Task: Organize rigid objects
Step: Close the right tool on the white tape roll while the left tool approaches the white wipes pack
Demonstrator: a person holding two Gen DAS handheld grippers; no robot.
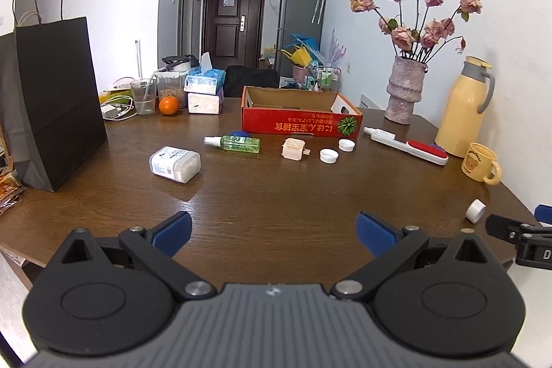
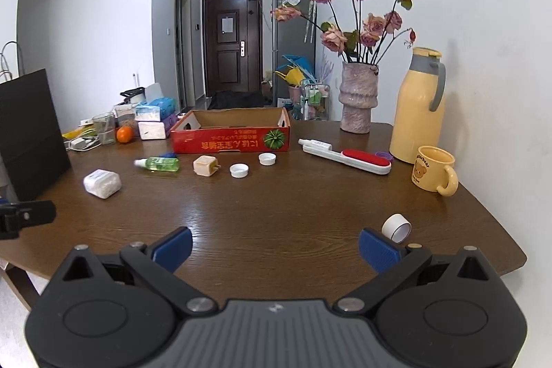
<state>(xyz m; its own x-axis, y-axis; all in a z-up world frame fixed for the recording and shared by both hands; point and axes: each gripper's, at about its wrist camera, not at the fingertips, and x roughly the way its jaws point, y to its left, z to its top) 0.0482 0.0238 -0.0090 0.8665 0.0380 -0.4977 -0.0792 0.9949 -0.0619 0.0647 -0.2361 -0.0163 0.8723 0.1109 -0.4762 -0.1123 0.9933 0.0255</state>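
On the brown table (image 2: 276,206), the little white cap (image 2: 396,227) lies on its side just beside the wide-open, empty right gripper (image 2: 275,250), far nearer than the wide-open, empty left gripper (image 1: 274,235).

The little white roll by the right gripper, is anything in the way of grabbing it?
No, nothing visible blocks it. The white roll lies on its side on the bare table, just ahead of the right gripper and a bit to its right. The jaws are open and empty.
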